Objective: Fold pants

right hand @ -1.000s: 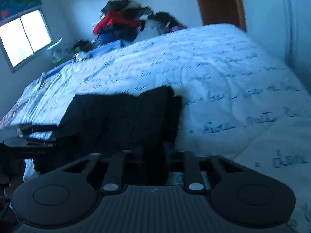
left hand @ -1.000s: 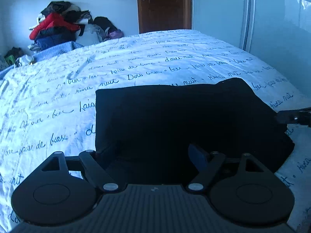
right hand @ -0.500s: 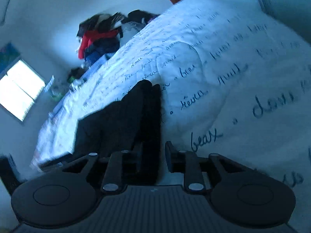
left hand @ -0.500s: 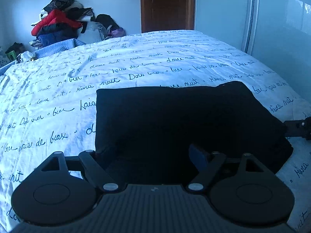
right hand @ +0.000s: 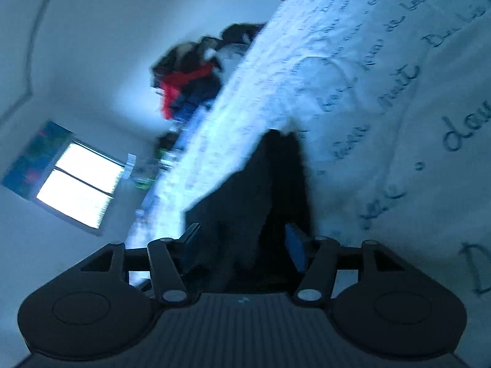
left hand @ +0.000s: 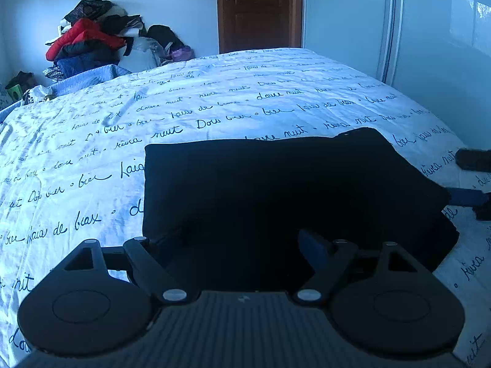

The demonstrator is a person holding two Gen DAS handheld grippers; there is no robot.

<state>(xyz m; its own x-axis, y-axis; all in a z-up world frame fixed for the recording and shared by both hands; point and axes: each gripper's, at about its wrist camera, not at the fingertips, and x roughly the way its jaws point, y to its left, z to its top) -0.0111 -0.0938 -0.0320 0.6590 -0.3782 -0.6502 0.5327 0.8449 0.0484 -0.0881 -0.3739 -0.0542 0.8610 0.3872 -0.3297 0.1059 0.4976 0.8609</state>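
The black pants point(left hand: 276, 190) lie folded into a flat rectangle on the white bedspread with script lettering point(left hand: 214, 107). My left gripper point(left hand: 227, 242) hangs open and wide over the fold's near edge, one blue pad point(left hand: 310, 245) showing, nothing pinched. My right gripper point(left hand: 466, 179) is at the fold's right edge, its fingers parted. In the blurred, rolled right wrist view its jaws point(right hand: 242, 245) are opening, and the pants point(right hand: 270, 184) lie between them with the pads off the cloth.
A pile of clothes with a red jacket point(left hand: 92, 40) sits beyond the bed's far left corner. A brown door point(left hand: 259, 9) and a pale wardrobe front point(left hand: 429, 46) stand behind. A bright window point(right hand: 79, 190) is on the side wall.
My right gripper has rolled over and its jaws have gone from shut on the pants' edge to apart. The pants' right edge has settled flat. The left gripper has stayed put.
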